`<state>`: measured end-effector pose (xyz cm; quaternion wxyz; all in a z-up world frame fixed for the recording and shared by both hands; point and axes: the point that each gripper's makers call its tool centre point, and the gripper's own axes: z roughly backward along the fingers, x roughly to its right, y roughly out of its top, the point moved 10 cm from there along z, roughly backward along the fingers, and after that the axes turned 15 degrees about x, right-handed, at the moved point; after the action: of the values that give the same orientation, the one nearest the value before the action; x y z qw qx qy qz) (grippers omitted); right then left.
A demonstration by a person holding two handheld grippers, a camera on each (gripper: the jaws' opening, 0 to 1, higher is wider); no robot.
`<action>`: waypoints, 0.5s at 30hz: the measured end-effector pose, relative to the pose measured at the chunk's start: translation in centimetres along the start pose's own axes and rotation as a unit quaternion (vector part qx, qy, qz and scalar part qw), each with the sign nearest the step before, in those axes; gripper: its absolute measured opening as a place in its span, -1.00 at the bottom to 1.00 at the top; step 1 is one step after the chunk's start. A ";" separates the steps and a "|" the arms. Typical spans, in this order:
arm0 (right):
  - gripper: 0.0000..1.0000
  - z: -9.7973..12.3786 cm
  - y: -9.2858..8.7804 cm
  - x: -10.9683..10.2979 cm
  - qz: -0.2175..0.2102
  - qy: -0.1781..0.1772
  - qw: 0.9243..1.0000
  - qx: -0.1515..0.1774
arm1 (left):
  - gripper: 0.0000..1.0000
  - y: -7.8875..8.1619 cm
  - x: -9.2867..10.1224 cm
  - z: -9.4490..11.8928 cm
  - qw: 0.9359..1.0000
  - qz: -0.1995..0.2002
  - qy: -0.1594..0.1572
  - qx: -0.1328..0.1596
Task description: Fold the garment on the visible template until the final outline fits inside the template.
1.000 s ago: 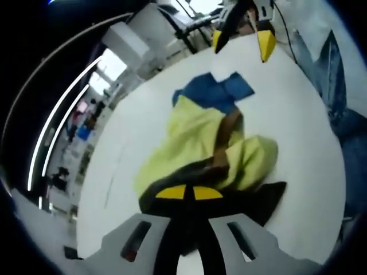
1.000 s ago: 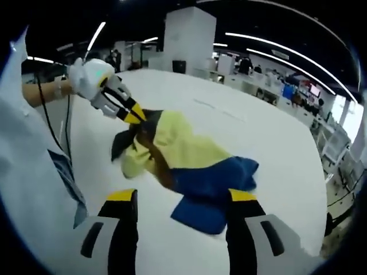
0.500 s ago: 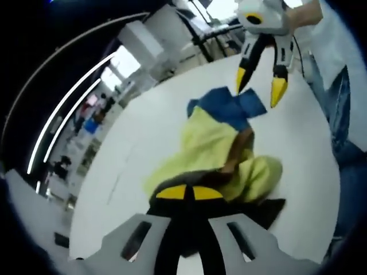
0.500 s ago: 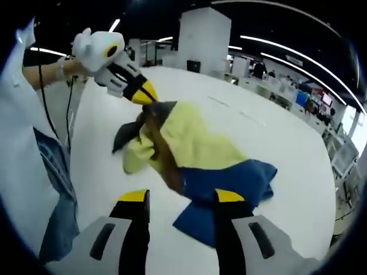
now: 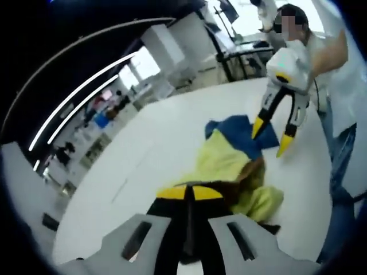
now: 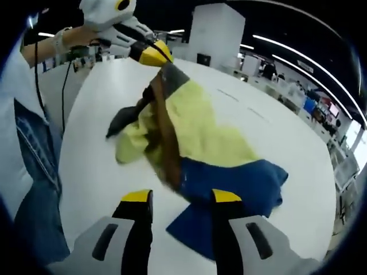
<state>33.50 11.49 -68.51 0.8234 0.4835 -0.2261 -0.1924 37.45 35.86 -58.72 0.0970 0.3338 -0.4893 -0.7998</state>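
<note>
Big open-plan lab/office: ceiling strip lights (image 6: 298, 50), desk rows (image 5: 94, 146), white pillar (image 6: 213, 31).

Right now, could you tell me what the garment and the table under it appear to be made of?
The garment looks like soft woven or knit fabric, matte, in yellow, blue, brown and dark panels: it creases and hangs limp from the left claw, which is shut on its dark edge. The table looks like a hard, smooth white board, perhaps laminate, with a faint sheen; the exact material is uncertain.

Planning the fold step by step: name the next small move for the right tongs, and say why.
Probably close the right tongs on the blue end of the garment. They stand open right at it, while the left tongs already hold the dark end lifted off the table; gripping both ends would let the cloth be spread.
</note>
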 end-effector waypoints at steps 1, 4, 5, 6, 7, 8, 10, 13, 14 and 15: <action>-0.20 -0.2 0.0 0.0 0.005 0.001 1.000 0.000 | -1.00 0.2 0.0 0.0 1.000 -0.001 0.000 0.001; -0.22 -0.6 -0.1 0.2 0.002 0.001 1.000 0.002 | -1.00 0.4 0.0 0.1 1.000 -0.004 0.004 0.001; -0.24 -0.7 -0.1 0.2 0.004 0.001 1.000 0.002 | -1.00 0.4 0.0 0.1 1.000 -0.001 0.005 0.003; -0.25 -0.9 -0.2 0.3 0.003 0.001 1.000 0.000 | -1.00 0.3 -0.1 0.1 1.000 0.005 0.006 0.004; -0.26 -1.0 -0.3 0.3 0.002 0.002 1.000 -0.002 | -1.00 0.2 -0.1 0.2 1.000 0.008 0.007 0.003; -0.26 -1.1 -0.4 0.3 0.002 0.000 1.000 -0.002 | -1.00 0.2 -0.2 0.2 1.000 0.007 0.009 0.002; -0.28 -1.3 -0.5 0.4 0.001 0.001 1.000 -0.004 | -1.00 0.2 -0.3 0.3 1.000 0.013 0.015 0.003; -0.30 -1.4 -0.6 0.4 0.002 0.001 1.000 -0.005 | -1.00 0.3 -0.6 0.5 0.999 0.029 0.026 0.009; -0.30 -1.5 -0.6 0.5 0.001 0.000 1.000 -0.003 | -1.00 0.3 -0.7 0.5 0.999 0.033 0.029 0.010; -0.30 -1.6 -0.6 0.5 0.001 -0.001 1.000 -0.003 | -1.00 0.4 -0.7 0.5 0.999 0.039 0.031 0.014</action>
<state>34.79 12.08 -69.62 0.8248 0.4805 -0.2270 -0.1932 37.59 36.34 -57.89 0.1384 0.3402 -0.5096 -0.7781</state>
